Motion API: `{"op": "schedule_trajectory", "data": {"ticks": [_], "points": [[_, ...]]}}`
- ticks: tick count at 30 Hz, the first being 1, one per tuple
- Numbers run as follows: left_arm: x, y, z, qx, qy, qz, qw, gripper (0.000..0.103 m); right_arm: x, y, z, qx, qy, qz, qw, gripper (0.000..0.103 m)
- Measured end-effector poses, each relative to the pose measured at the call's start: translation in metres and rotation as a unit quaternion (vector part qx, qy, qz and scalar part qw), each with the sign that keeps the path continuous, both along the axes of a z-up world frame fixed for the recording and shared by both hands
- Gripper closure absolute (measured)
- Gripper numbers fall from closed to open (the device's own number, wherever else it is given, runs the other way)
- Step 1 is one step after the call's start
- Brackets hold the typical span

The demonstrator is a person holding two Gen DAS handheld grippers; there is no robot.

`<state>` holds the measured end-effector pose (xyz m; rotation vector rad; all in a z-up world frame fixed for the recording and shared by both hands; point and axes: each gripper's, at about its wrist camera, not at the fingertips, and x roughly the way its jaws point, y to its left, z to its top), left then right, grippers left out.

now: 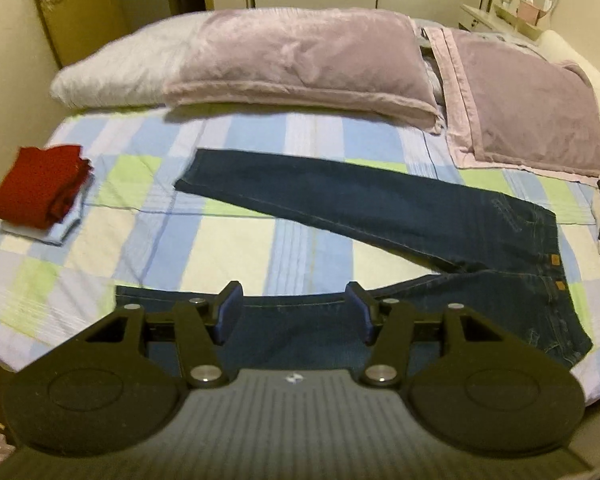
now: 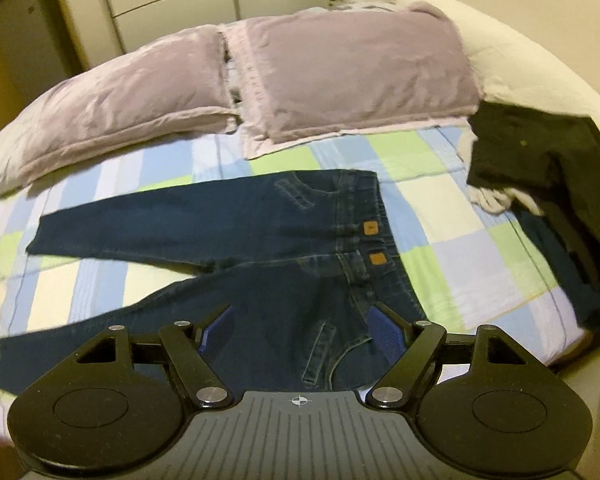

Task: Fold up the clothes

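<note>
Now, garment: dark blue denim jeans (image 1: 380, 208) lie flat on the checked blue, green and cream bed sheet (image 1: 100, 256), legs spread in a V, waistband to the right.
Left tool (image 1: 292, 312): fingers apart, holding nothing, poised over the near leg, likely to lift it onto the far leg.
Right tool (image 2: 300, 332): fingers apart, empty, above the seat and near hip, probably to carry that side over.
Done pile: a folded dark red knit garment (image 1: 40, 186) sits at the left, kept away from the working area.
Waiting pile: crumpled black clothes (image 2: 548, 184) lie at the right.
Pillows: lilac velvet pillows (image 1: 300, 60) lie beyond the jeans.
</note>
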<state>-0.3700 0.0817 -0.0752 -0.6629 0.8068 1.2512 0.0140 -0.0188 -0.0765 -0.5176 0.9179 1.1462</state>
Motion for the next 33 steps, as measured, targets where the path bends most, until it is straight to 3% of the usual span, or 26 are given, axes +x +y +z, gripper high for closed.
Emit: {"op": "schedule_trajectory", "data": {"ticks": [11, 22, 33], "points": [[0.043, 0.025, -0.023, -0.022, -0.020, -0.040, 0.9988, 0.051, 0.028, 0.010, -0.025, -0.007, 0.021, -0.019, 1.000, 0.026], [0.091, 0.052, -0.045, -0.028, -0.026, -0.007, 0.9992, 0.051, 0.100, 0.065, -0.054, -0.022, 0.041, 0.025, 0.999, 0.026], [0.127, 0.107, -0.113, -0.043, -0.002, -0.033, 0.9986, 0.051, 0.147, 0.147, -0.122, -0.041, 0.057, 0.082, 0.994, 0.026]]}}
